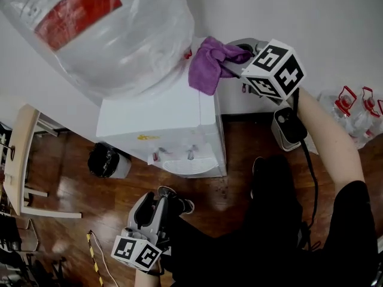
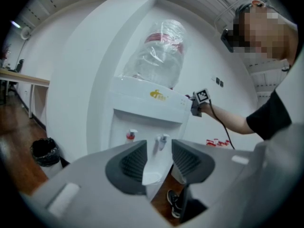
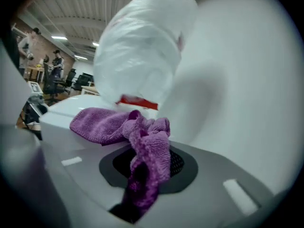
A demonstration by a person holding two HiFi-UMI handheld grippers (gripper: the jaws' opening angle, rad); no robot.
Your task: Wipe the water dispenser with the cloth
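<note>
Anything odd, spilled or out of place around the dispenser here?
Nothing looks damaged. The bottle on the water dispenser is wrapped in a loose plastic bag, and dark specks dot the floor by its base. The right gripper holds the cloth on the dispenser's top.

Wooden floor [image 1: 236, 145] — white water dispenser [image 1: 155, 121], black bin [image 1: 103, 160] beside it
</note>
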